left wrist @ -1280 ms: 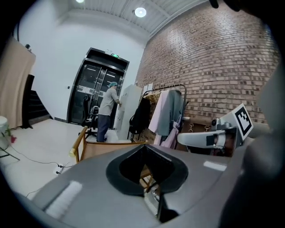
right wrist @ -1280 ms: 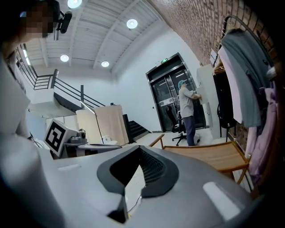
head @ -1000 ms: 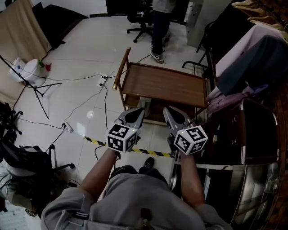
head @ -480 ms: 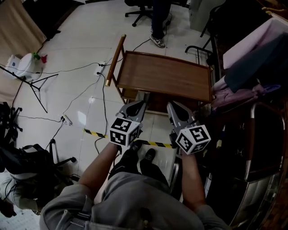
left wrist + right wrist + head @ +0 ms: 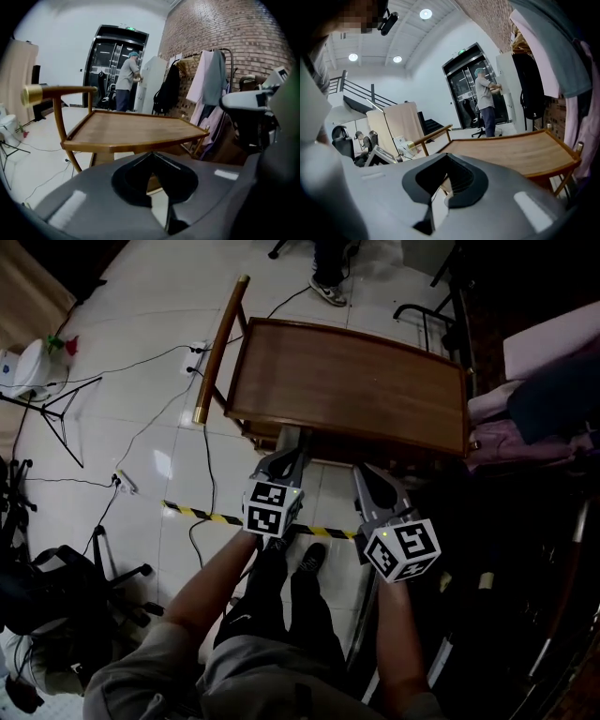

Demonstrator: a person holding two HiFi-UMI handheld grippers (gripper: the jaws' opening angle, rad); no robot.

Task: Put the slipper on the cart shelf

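The wooden cart stands in front of me; its top tray (image 5: 347,381) (image 5: 136,129) (image 5: 511,152) holds nothing. No slipper shows in any view. My left gripper (image 5: 292,435) (image 5: 151,153) is shut with nothing in it, its tip at the tray's near edge. My right gripper (image 5: 364,471) (image 5: 449,157) hangs just right of it, a little short of that edge, jaws together and bare. The cart's lower shelf is hidden under the tray.
The cart's handle bar (image 5: 217,352) with a brass cap runs along its left side. Yellow-black tape (image 5: 211,517) and cables cross the tiled floor. Hanging clothes (image 5: 553,362) crowd the right. A tripod (image 5: 47,409) stands left. A person (image 5: 125,79) stands beyond the cart.
Both grippers have sunk and come closer to the cart's near edge, the left one more. The cart now looks larger and nearer in the head view.
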